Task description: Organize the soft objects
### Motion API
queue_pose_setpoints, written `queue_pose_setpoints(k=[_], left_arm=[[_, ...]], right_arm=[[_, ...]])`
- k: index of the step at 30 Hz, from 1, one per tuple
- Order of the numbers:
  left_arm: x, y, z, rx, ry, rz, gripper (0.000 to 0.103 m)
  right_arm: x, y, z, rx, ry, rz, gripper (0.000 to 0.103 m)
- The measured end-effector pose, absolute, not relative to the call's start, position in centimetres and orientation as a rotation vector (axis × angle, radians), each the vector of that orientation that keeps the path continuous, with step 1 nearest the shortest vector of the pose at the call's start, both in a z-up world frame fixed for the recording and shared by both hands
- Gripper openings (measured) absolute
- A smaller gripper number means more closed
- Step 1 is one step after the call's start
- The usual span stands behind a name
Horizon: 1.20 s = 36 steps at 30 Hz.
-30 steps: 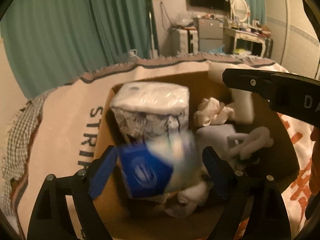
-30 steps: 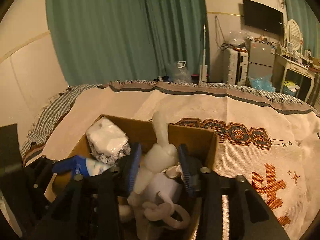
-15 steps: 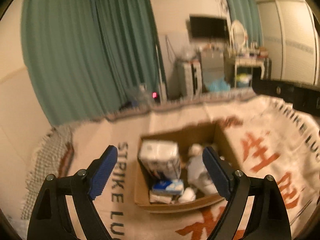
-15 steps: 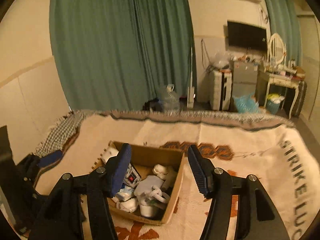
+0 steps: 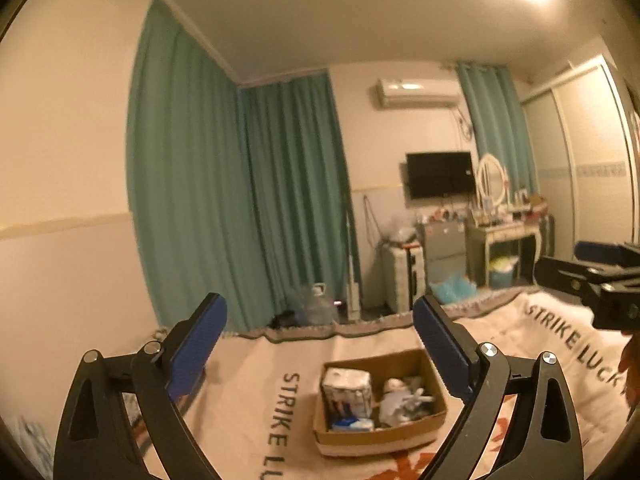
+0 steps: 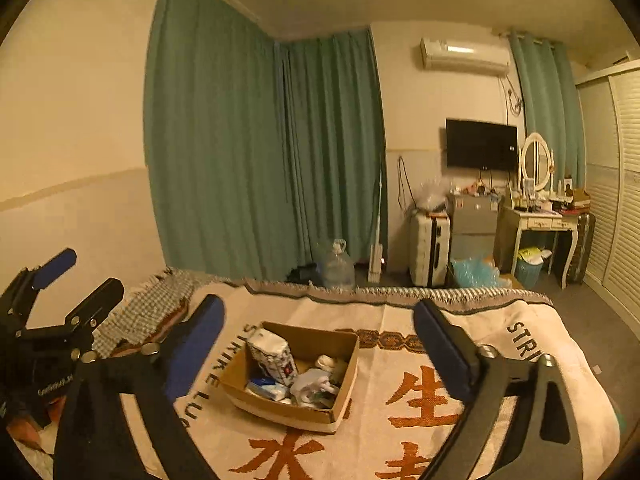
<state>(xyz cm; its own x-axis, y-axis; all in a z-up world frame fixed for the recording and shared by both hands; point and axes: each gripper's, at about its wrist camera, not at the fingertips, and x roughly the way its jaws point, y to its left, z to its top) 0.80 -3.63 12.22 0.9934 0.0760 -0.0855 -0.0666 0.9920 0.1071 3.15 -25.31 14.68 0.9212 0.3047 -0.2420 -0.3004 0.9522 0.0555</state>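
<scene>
Left tool [image 6: 48,280] — right view only

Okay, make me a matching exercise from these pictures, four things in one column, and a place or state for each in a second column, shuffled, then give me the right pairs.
Things:
1. cardboard box
2. tissue pack
3. left tool
4. water jug

Places or states:
A. on the floor by the green curtain
B. open, holding nothing
C. on the blanket with orange characters
D. upright in the box's left part

Pairs: 1-C, 2-D, 3-B, 4-A
</scene>
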Motion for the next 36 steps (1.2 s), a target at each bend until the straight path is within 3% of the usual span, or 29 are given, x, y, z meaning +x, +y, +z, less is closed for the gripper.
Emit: queue_pose_setpoints(k=[1, 6, 19, 36], left_arm=[[0.6, -3.5, 11.9, 0.093, 0.094, 0.069, 0.096], [0.5, -3.0, 9.2, 0.081, 0.132, 0.107, 0.096], [1.7, -3.3, 2.6, 0.078, 0.278, 0.071, 0.096], [2.2, -2.1, 0.2, 0.066, 0.339, 0.047, 0.096]], right_arm=[[2.3, -25.4, 14.6, 0.018, 0.239, 0.305, 0.103], [0.0, -25.6, 12.7, 0.007, 0.203, 0.282, 0.103], [3.1, -24.7, 1.8, 0.033, 0.349, 0.266, 0.103], [4.3, -23.4, 0.5, 0.014, 0.402, 0.251, 0.103]])
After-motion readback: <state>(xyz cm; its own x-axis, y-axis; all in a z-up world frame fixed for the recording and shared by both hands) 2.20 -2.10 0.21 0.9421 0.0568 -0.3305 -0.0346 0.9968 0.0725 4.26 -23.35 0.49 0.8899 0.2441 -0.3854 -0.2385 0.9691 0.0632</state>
